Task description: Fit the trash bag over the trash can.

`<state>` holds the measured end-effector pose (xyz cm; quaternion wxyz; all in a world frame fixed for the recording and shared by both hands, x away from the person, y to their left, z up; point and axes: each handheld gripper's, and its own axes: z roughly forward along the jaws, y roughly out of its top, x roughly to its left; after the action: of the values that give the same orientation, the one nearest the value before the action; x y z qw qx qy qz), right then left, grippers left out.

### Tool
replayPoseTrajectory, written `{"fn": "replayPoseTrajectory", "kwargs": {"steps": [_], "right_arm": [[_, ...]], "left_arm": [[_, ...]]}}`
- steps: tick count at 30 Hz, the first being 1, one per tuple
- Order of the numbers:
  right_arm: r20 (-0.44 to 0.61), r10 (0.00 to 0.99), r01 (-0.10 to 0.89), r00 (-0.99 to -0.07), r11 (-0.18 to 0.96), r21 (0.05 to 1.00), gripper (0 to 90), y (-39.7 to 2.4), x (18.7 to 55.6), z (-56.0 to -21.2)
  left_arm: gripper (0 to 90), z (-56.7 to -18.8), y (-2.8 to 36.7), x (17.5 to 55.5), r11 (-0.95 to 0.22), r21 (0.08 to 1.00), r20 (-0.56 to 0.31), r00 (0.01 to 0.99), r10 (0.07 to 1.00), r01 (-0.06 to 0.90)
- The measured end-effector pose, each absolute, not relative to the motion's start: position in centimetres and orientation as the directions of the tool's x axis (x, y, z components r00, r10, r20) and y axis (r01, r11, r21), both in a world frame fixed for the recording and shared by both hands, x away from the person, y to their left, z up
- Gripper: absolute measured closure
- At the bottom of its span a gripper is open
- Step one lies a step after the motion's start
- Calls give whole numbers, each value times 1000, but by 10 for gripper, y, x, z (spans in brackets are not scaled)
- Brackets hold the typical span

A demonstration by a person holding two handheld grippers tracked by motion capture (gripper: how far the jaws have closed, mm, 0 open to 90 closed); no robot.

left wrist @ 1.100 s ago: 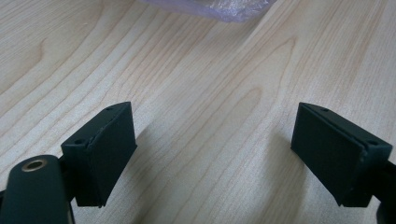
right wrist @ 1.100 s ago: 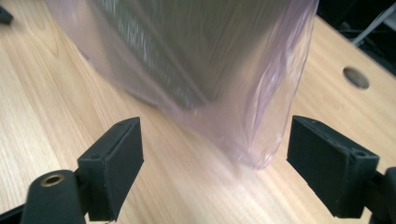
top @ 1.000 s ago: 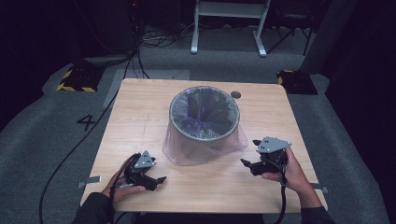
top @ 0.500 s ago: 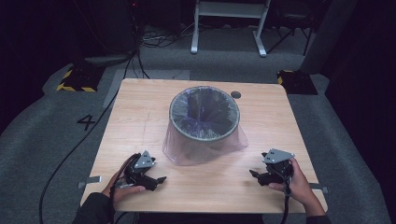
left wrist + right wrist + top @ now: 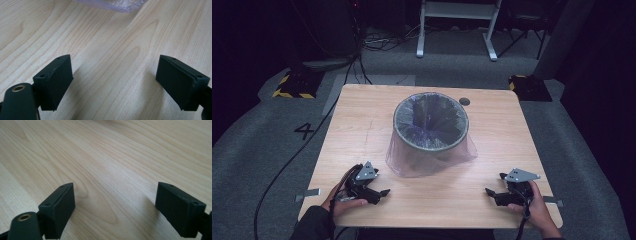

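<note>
Left gripper view: left gripper (image 5: pixel 113 82) wide, empty.

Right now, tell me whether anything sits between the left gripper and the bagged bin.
Nothing visible does. The left gripper rests open near the table's front edge, and bare wood lies between it and the bin's loose purple bag, whose hem shows just ahead in the left gripper view.
</note>
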<state>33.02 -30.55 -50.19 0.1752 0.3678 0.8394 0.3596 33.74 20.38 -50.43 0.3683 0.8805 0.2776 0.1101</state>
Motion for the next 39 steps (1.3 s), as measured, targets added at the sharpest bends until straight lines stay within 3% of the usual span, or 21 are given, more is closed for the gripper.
{"fn": "replayPoseTrajectory", "kwargs": {"steps": [39], "right_arm": [[-4,765,523,-644,443,728,82,-307,339,-505]], "left_arm": [[136,-504,203,340,-580,710,-12,829,558,401]]}}
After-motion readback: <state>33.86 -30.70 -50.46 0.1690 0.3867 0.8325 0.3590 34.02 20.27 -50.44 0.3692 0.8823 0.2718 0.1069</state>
